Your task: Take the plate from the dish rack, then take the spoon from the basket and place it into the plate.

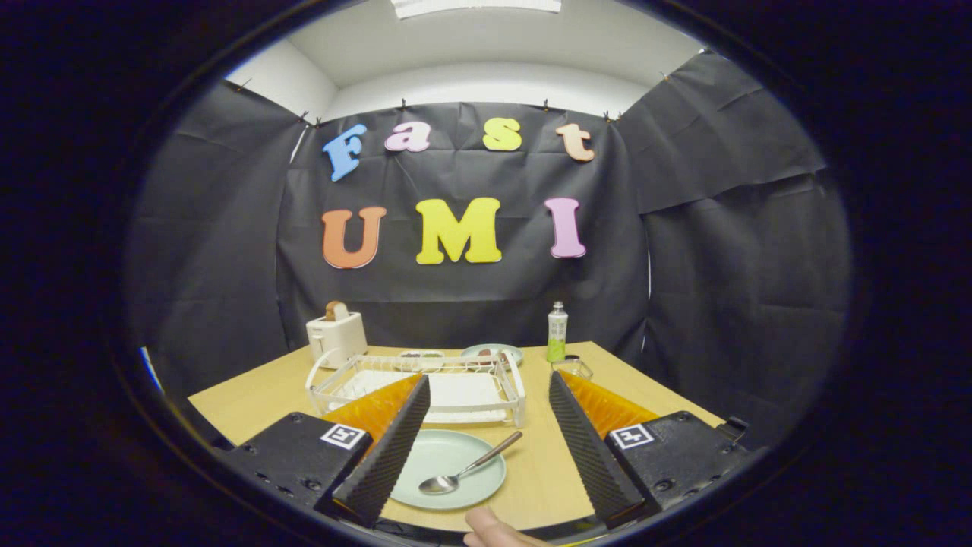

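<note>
A pale green plate (448,460) lies flat on the wooden table (250,395), between my fingers and close in front of the white dish rack (425,387). A metal spoon (467,469) rests in the plate, its bowl on the plate and its handle sticking out over the rim toward the right finger. My gripper (490,391) hovers above them, open wide, with nothing between its fingers. The rack beyond the plate holds no plate. A small wire basket (573,368) stands just beyond the right finger.
A white toaster (336,336) with bread in it stands at the back left. A second plate (492,352) and a small dish (420,357) lie behind the rack. A green-and-white bottle (557,333) stands at the back right. A fingertip (493,528) of a person shows below.
</note>
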Demonstrator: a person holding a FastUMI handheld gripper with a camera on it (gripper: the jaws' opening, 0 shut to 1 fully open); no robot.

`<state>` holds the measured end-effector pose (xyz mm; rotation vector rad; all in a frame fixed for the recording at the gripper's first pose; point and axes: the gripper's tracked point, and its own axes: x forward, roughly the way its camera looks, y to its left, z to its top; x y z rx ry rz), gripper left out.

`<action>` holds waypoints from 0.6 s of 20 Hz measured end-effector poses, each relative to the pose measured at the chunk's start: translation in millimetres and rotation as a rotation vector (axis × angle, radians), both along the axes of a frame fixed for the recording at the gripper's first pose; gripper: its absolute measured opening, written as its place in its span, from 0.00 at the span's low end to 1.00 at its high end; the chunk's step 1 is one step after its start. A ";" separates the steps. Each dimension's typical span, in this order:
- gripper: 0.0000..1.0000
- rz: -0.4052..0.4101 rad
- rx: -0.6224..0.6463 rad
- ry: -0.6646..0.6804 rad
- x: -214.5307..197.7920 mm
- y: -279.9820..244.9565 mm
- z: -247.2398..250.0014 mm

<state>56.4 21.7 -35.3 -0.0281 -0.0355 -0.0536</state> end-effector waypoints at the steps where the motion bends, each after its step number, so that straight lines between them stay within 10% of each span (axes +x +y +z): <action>1: 1.00 -0.015 -0.007 -0.006 -7.2 -5.6 4.8; 12: 1.00 -0.009 0.007 -0.078 -62.9 -15.8 41.6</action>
